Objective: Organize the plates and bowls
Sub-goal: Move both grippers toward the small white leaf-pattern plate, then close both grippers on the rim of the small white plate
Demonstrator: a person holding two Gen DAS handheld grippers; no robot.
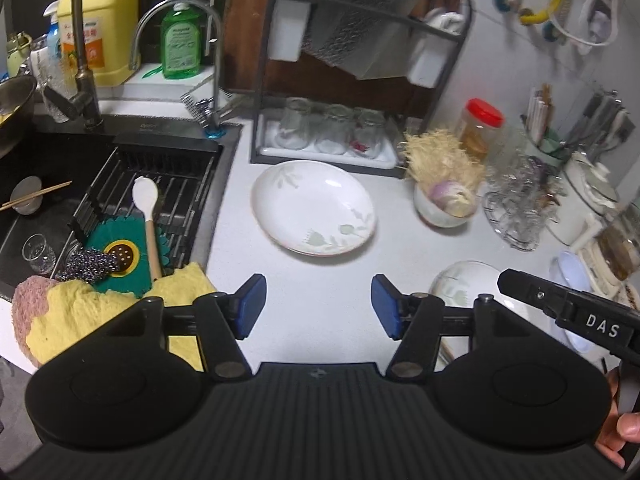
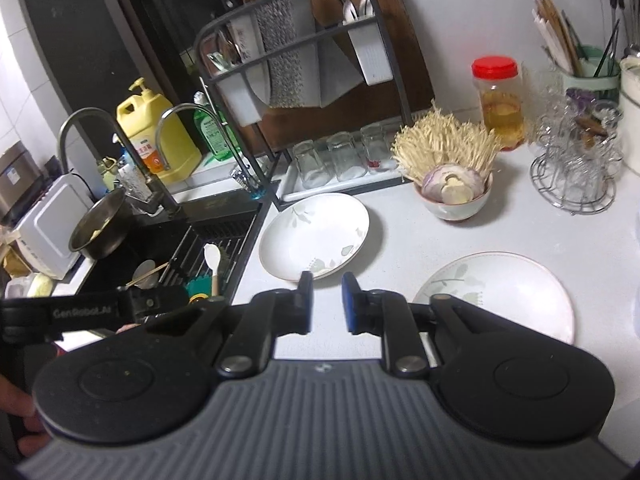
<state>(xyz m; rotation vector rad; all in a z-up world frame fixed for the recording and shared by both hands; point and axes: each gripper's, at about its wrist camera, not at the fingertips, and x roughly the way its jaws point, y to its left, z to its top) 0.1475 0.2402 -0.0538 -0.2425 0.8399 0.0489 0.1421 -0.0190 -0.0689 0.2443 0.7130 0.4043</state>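
Deep plate [image 1: 314, 208] straight ahead of left gripper [image 1: 319, 306], jaws wide apart, empty. Right gripper [image 2: 327, 302]: narrow gap, empty, nearer flat plate [image 2: 508, 292].

- The left wrist view is taken from behind and above the left claw [image 1: 319, 306], looking forward and down onto the counter [image 1: 320, 268]; the sink [image 1: 48, 168] is seen to that claw's left.
- The right wrist view is taken from behind the right claw [image 2: 327, 303], angled down likewise, from farther to the right.
- Both views share the deep plate [image 1: 314, 208] [image 2: 314, 236] ahead of the claws, the flat plate [image 1: 460, 284] [image 2: 516, 292] to their right, and the dish rack [image 1: 360, 64] [image 2: 304, 64] beyond.
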